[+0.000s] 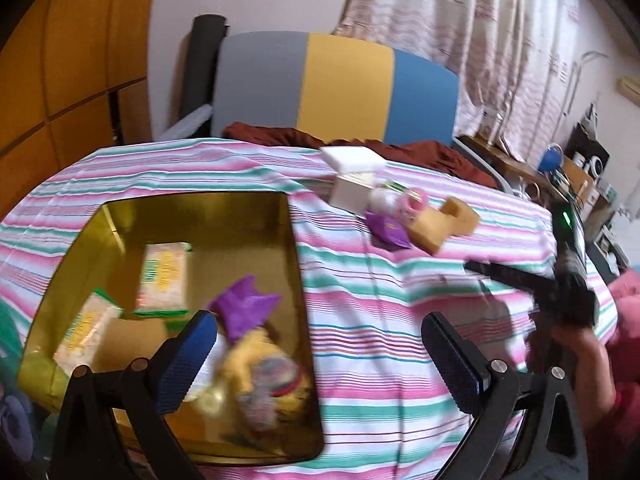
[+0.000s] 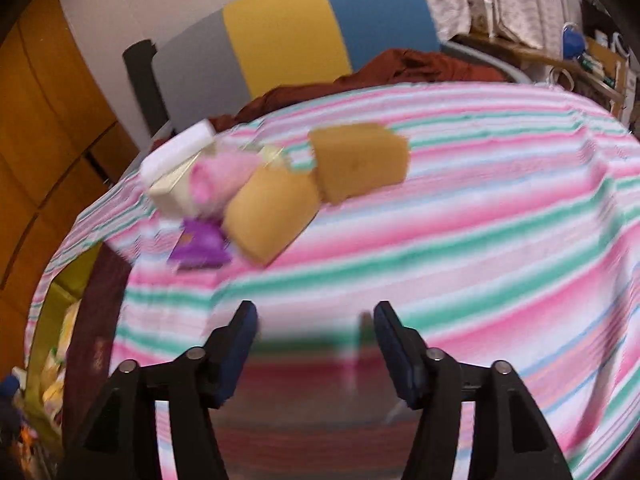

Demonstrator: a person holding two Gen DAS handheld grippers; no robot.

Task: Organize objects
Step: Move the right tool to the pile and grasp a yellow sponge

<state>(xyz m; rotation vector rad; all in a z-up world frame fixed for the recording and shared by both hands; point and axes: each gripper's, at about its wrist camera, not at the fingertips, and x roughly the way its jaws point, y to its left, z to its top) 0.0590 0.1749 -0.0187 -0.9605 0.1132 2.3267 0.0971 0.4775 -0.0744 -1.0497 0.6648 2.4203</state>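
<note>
Left gripper (image 1: 320, 344) spread wide, holding nothing, hanging over the near right corner of a gold tin (image 1: 298, 264) set on the striped cloth (image 1: 400, 300). Inside the tin: two pale snack packets (image 1: 164, 276) toward 10 o'clock, a purple wrapper (image 1: 244, 312) over a blurred yellow bag (image 1: 264, 380) at the centre-right. Beyond the tin, toward 1 o'clock on the cloth, a loose cluster: white box (image 1: 352, 176) with its lid askew, pink round item (image 1: 416, 200), small purple packet (image 1: 386, 228), and two tan sponge blocks (image 1: 436, 228) touching each other.

Right gripper (image 2: 316, 344) also gaping wide and empty, low over bare striped cloth (image 2: 480, 220). Same cluster at 11 o'clock in the right wrist view, blurred: sponge blocks (image 2: 360, 160) side by side, pink item (image 2: 216, 180) and white box (image 2: 176, 160) left of them, purple packet (image 2: 200, 244) nearest. Tin wall (image 2: 44, 320) just visible at 9 o'clock, well apart from the fingers.

Striped grey, yellow and blue panel (image 1: 340, 88) upright behind the table at 12 o'clock.
</note>
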